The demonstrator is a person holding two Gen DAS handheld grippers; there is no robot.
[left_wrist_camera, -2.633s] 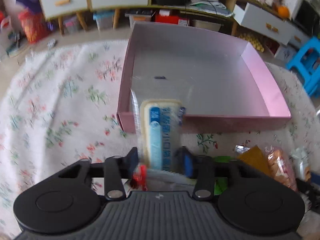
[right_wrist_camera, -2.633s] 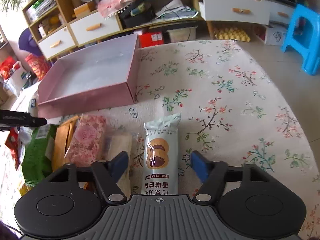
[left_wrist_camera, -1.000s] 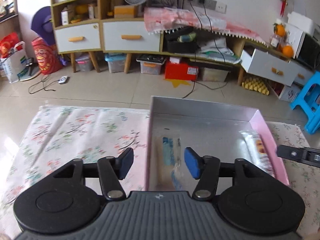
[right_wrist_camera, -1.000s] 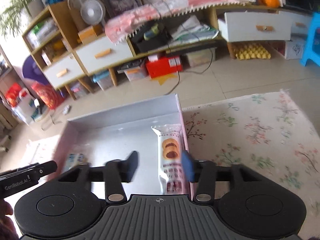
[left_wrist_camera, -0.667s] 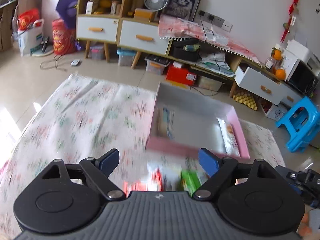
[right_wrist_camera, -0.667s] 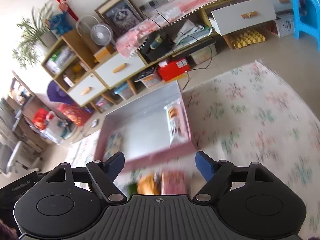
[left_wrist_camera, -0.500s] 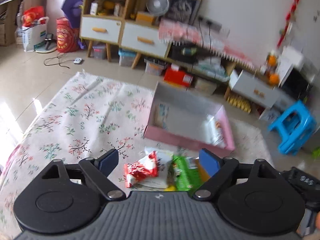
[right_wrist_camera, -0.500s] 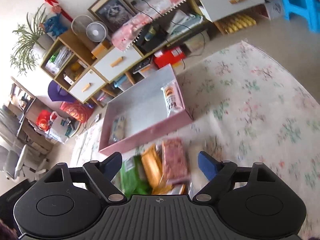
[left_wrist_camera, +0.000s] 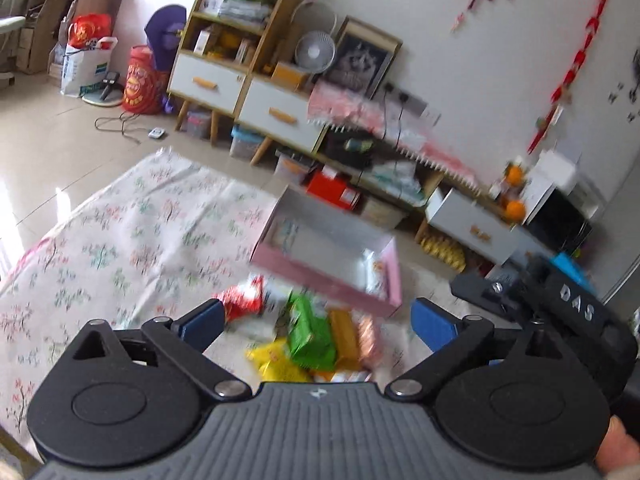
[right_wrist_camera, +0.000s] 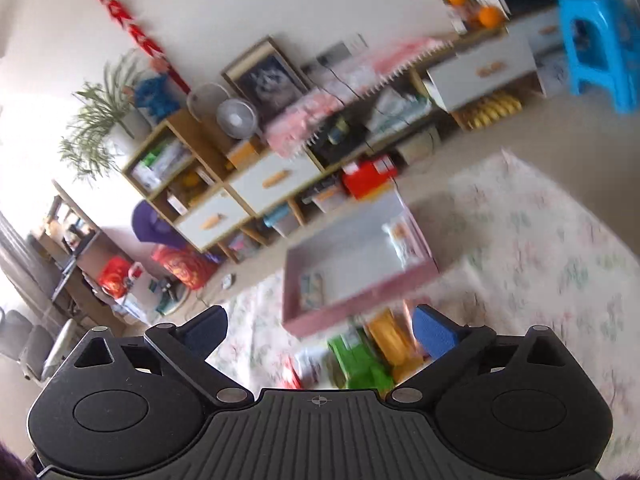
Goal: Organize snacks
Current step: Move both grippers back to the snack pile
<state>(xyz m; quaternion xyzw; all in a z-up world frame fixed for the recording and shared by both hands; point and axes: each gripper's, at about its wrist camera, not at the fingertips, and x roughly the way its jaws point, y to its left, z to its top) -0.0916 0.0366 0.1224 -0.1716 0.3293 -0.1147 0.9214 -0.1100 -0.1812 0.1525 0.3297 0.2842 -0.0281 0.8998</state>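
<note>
Both packets now lie in the pink box [left_wrist_camera: 320, 276] – the left tool [left_wrist_camera: 316, 322] and right tool [right_wrist_camera: 320, 330], jaws opening and empty, have drawn back above the loose snacks [left_wrist_camera: 316, 336] on the surface [left_wrist_camera: 120, 248] – more remain.

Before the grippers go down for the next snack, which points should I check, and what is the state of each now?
1. Left gripper empty: ok, jaws opening, nothing between them.
2. Right gripper empty: ok, jaws opening, nothing between them.
3. Pink box has free room: ok, one packet at each end, the middle bare.
4. Loose snacks in front of the box: ok, green packet, red packet, yellow packet.
5. Which packets overlap: cannot tell, pictures blurred.
6. Grippers apart: ok, the right one shows at the right edge of the left view.
</note>
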